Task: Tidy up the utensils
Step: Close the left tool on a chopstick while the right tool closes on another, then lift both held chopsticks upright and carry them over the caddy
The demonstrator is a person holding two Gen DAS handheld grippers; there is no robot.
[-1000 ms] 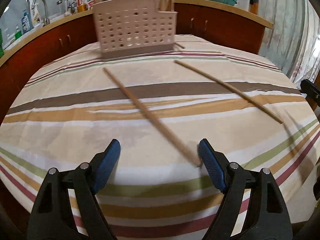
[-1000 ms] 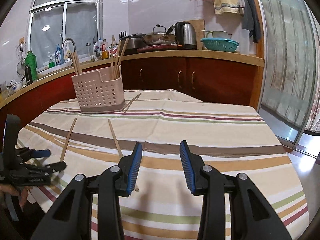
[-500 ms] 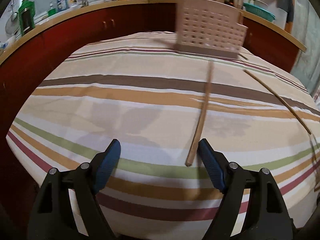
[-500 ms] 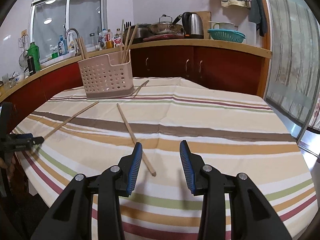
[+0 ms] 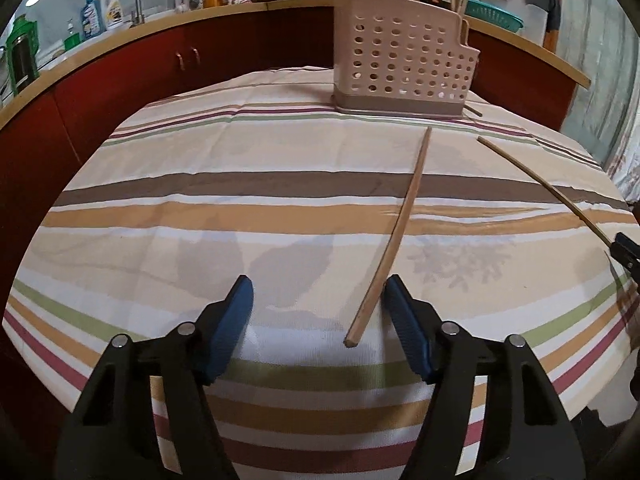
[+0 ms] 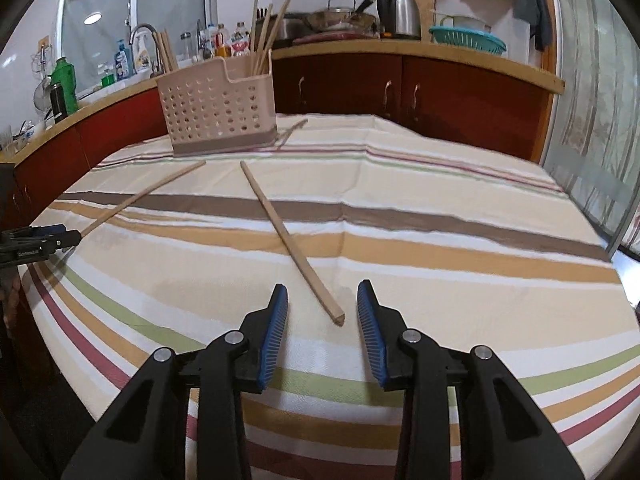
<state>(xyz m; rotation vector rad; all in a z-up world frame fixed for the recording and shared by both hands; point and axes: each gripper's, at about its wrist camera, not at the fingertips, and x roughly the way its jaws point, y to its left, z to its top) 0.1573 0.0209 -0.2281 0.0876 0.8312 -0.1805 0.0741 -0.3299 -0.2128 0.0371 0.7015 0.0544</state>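
Observation:
Two wooden chopsticks lie loose on the striped tablecloth. In the left wrist view, one chopstick [image 5: 400, 224] points toward me, its near end between the blue pads of my open left gripper [image 5: 318, 300]. The second chopstick [image 5: 548, 188] lies to the right. In the right wrist view, that second chopstick [image 6: 290, 240] ends between the pads of my open right gripper [image 6: 322, 304]; the first chopstick [image 6: 144, 196] lies left, near the left gripper [image 6: 40, 240]. A pink perforated utensil basket [image 5: 404, 64], also in the right wrist view [image 6: 218, 106], holds several upright chopsticks.
A third chopstick [image 6: 294, 128] lies by the basket's right side. The round table's edge [image 6: 612, 264] drops off at right. Red cabinets with a wooden counter [image 6: 400, 46] ring the back, carrying a kettle, pots, bottles and a sink tap.
Both grippers have swung and moved in toward the chopsticks. Each chopstick's near end now lies between its gripper's pads. The chopsticks themselves have not moved.

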